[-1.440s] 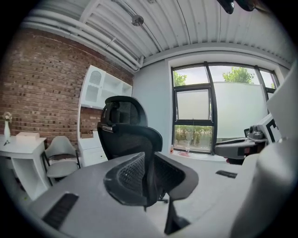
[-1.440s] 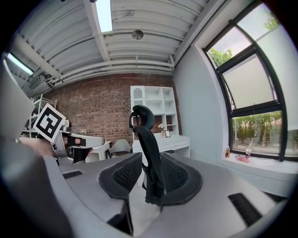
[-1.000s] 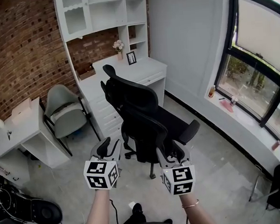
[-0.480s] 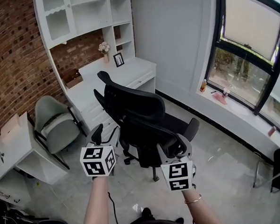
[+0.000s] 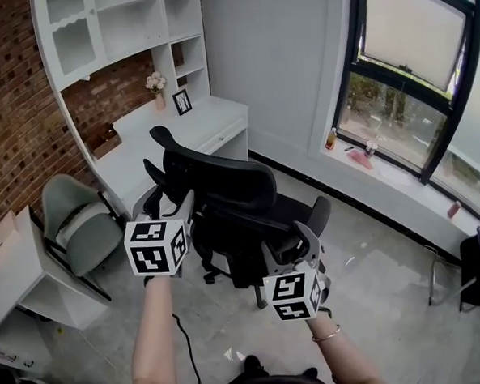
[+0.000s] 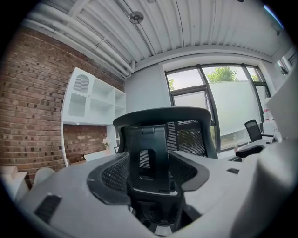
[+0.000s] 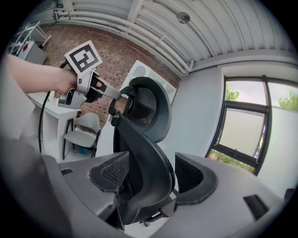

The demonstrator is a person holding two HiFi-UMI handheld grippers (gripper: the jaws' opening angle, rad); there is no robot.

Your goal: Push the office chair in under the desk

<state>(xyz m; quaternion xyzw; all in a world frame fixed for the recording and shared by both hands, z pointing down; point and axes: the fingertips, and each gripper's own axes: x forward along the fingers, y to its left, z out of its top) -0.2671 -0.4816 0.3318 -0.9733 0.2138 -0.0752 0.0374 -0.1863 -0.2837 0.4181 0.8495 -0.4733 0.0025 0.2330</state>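
The black mesh office chair point(image 5: 232, 200) stands on the grey floor with its back toward me, in front of the white desk point(image 5: 140, 144). My left gripper point(image 5: 169, 206) is at the upper left of the backrest. In the left gripper view its jaws are opening, and the chair's back spine point(image 6: 149, 153) stands between the left gripper's point(image 6: 149, 174) pads without being pressed. My right gripper point(image 5: 292, 245) is at the lower right of the backrest. The backrest's edge point(image 7: 149, 158) runs between the wide-apart jaws of the right gripper point(image 7: 151, 176).
A grey-green armchair point(image 5: 80, 221) and a small white table point(image 5: 18, 274) stand left of the desk. White shelves point(image 5: 109, 33) rise above the desk, which holds a flower vase point(image 5: 157, 83) and a picture frame point(image 5: 182, 101). A window point(image 5: 403, 72) and another dark chair point(image 5: 479, 258) are at the right.
Both grippers' jaws have spread wider around the chair's back. The left gripper has risen toward the upper backrest, and the head view has swung so that the desk sits further left.
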